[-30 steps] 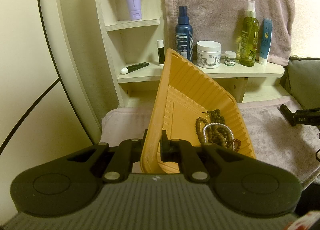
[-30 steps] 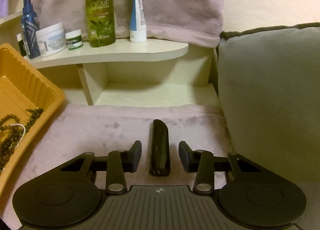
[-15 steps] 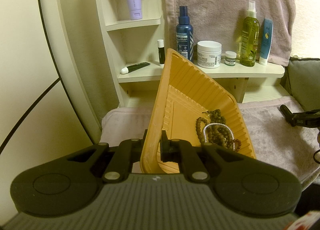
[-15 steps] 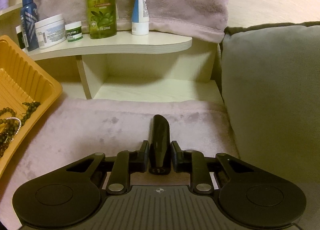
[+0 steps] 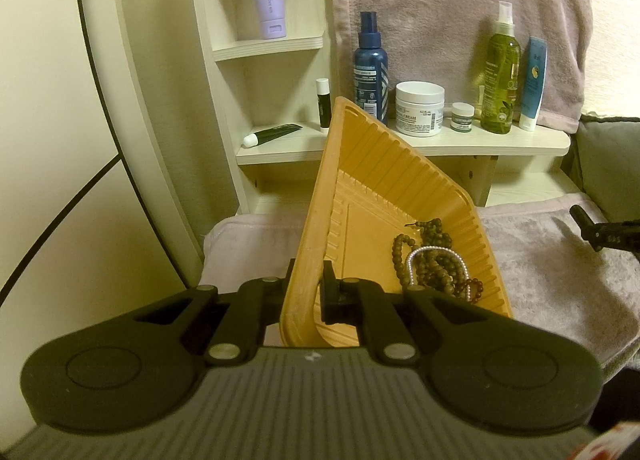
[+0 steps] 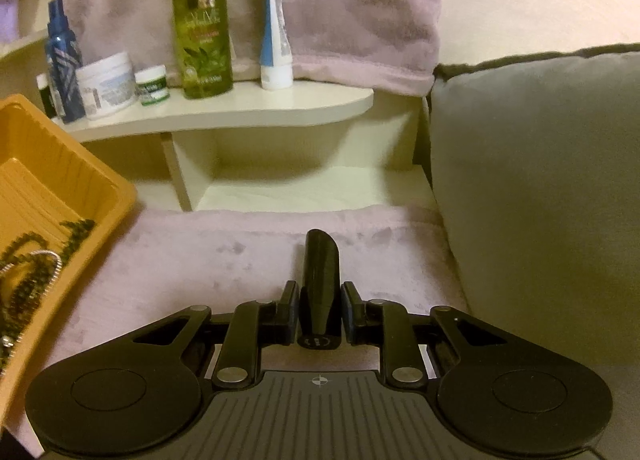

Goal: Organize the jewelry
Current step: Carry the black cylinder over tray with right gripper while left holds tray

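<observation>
While the left gripper (image 5: 307,292) clamps the near rim of the orange tray (image 5: 384,188), tilting it up on the pink blanket (image 5: 560,260), the bead necklaces (image 5: 434,258) lie heaped in the tray's lower right corner, just right of the fingers. The right gripper (image 6: 320,310) grips a black cylindrical tube (image 6: 320,280), which points straight ahead between its fingers and seems lifted off the blanket, though blur makes that uncertain.

Black hand-held gripper (image 6: 320,310), silver screws
</observation>
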